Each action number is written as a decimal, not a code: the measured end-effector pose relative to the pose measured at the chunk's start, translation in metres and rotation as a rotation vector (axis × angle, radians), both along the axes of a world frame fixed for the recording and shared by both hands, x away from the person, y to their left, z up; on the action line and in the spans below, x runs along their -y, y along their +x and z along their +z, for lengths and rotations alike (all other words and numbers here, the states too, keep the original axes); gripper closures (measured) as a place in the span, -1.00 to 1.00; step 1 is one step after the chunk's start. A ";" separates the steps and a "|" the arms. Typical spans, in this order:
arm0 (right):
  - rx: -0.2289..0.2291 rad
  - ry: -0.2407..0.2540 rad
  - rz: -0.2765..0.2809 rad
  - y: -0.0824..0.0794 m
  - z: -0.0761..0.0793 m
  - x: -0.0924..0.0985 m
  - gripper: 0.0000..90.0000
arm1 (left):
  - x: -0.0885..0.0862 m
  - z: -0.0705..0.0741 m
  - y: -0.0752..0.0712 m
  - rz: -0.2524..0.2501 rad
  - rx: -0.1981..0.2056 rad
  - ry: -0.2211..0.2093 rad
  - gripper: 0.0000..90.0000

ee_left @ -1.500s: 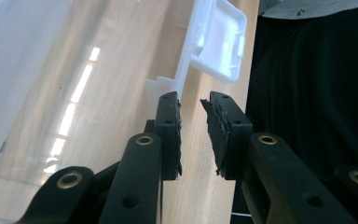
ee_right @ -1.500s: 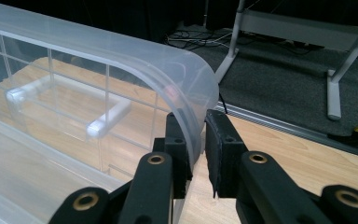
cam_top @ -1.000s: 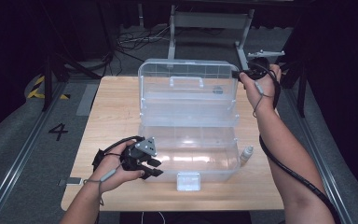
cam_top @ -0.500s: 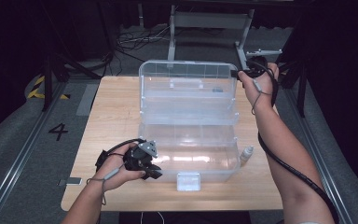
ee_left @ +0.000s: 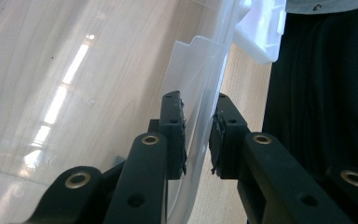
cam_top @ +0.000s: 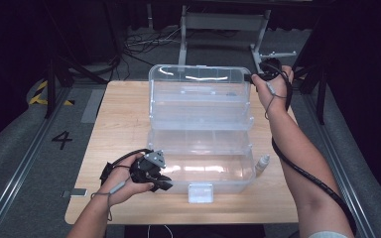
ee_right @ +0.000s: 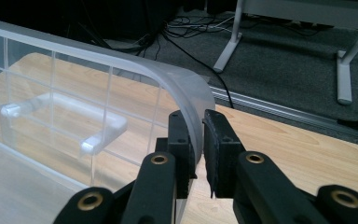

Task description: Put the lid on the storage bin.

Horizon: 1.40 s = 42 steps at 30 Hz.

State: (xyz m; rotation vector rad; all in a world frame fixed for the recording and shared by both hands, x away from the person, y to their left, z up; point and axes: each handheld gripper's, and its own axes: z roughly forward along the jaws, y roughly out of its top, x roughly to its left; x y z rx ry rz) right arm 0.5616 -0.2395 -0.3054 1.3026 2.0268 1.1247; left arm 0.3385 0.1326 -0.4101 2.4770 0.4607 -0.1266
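A clear plastic box stands with its base [cam_top: 203, 166] near me and its lid [cam_top: 201, 99] raised behind. My left gripper [cam_top: 162, 183] is at the base's front left corner. Its jaws have just been closing, and in the left gripper view they [ee_left: 198, 99] pinch the thin clear wall [ee_left: 200, 60]. My right gripper [cam_top: 255, 78] reaches the lid's far right corner. In the right gripper view the gripper [ee_right: 196, 116] is shut on the lid's curved rim [ee_right: 186, 84]. The lid's white handle [ee_right: 74, 114] shows through the plastic.
A small clear latch piece [cam_top: 201, 192] lies in front of the base, and a little white bottle [cam_top: 261, 163] stands at its right side. The wooden table [cam_top: 124, 124] has bare room on the left. Cables and a metal stand [cam_top: 223, 22] lie on the floor beyond.
The left gripper's jaws have narrowed onto the base's wall and the hand shifted slightly. The right hand and the lid stayed where they were.
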 end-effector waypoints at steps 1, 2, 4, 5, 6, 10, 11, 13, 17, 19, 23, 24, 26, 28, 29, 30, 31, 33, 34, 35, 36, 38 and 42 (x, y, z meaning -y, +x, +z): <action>0.000 0.000 0.001 0.001 0.000 0.000 0.82 | 0.000 0.000 0.000 0.000 0.000 0.000 0.72; -0.002 -0.001 0.001 0.001 -0.001 0.000 0.82 | 0.000 0.000 0.000 0.000 0.000 0.000 0.72; -0.003 -0.004 -0.001 0.002 -0.001 0.000 0.82 | 0.000 0.000 0.000 0.001 -0.002 0.001 0.72; -0.005 -0.005 -0.002 0.003 -0.002 0.000 0.83 | 0.000 0.000 0.000 0.001 -0.002 0.002 0.72; -0.007 -0.006 -0.002 0.004 -0.002 -0.001 0.83 | 0.000 0.000 0.000 0.000 -0.002 0.001 0.72; -0.025 -0.013 -0.004 0.009 -0.004 -0.001 0.83 | 0.000 0.000 0.001 -0.002 -0.007 0.007 0.72; -0.030 -0.012 -0.004 0.010 -0.004 -0.002 0.83 | 0.000 0.000 0.002 -0.007 -0.009 0.005 0.71; -0.039 -0.012 -0.006 0.012 -0.005 -0.002 0.84 | 0.000 0.000 0.002 -0.008 -0.011 0.010 0.71; -0.049 -0.013 -0.005 0.015 -0.006 -0.001 0.84 | 0.000 0.000 0.004 -0.010 -0.020 0.004 0.71; -0.053 -0.016 -0.005 0.016 -0.007 -0.002 0.84 | 0.000 0.000 0.004 -0.016 -0.025 0.006 0.71; -0.057 -0.015 -0.006 0.020 -0.010 -0.002 0.85 | 0.001 0.000 0.005 -0.021 -0.029 0.007 0.71; -0.057 -0.013 -0.005 0.021 -0.011 -0.002 0.85 | 0.001 0.000 0.005 -0.021 -0.026 0.006 0.71; -0.052 -0.016 -0.006 0.022 -0.014 -0.001 0.85 | 0.001 0.000 0.006 -0.026 -0.031 0.010 0.71; -0.047 -0.016 -0.005 0.022 -0.015 -0.002 0.86 | 0.001 0.000 0.006 -0.026 -0.032 0.009 0.71; -0.039 -0.021 -0.004 0.022 -0.016 -0.002 0.86 | 0.001 0.000 0.006 -0.026 -0.033 0.009 0.71; -0.031 -0.023 -0.006 0.023 -0.018 -0.002 0.86 | 0.001 0.000 0.006 -0.026 -0.032 0.009 0.71; -0.025 -0.022 -0.005 0.023 -0.019 -0.003 0.87 | 0.001 0.000 0.006 -0.026 -0.031 0.009 0.70; -0.013 -0.024 -0.006 0.023 -0.021 -0.003 0.87 | 0.001 0.000 0.006 -0.025 -0.033 0.008 0.70; -0.004 -0.024 -0.008 0.024 -0.023 -0.003 0.88 | 0.001 -0.001 0.006 -0.028 -0.033 0.007 0.70; 0.000 -0.023 -0.008 0.024 -0.024 -0.003 0.88 | 0.000 -0.001 0.006 -0.027 -0.035 0.003 0.70; 0.007 -0.016 -0.011 0.024 -0.026 -0.003 0.88 | 0.000 -0.001 0.006 -0.024 -0.034 0.005 0.70; 0.020 -0.005 -0.014 0.025 -0.029 -0.003 0.88 | 0.000 -0.001 0.006 -0.023 -0.035 0.005 0.70; 0.038 0.000 -0.016 0.025 -0.034 -0.003 0.87 | 0.000 -0.001 0.007 -0.024 -0.038 0.001 0.70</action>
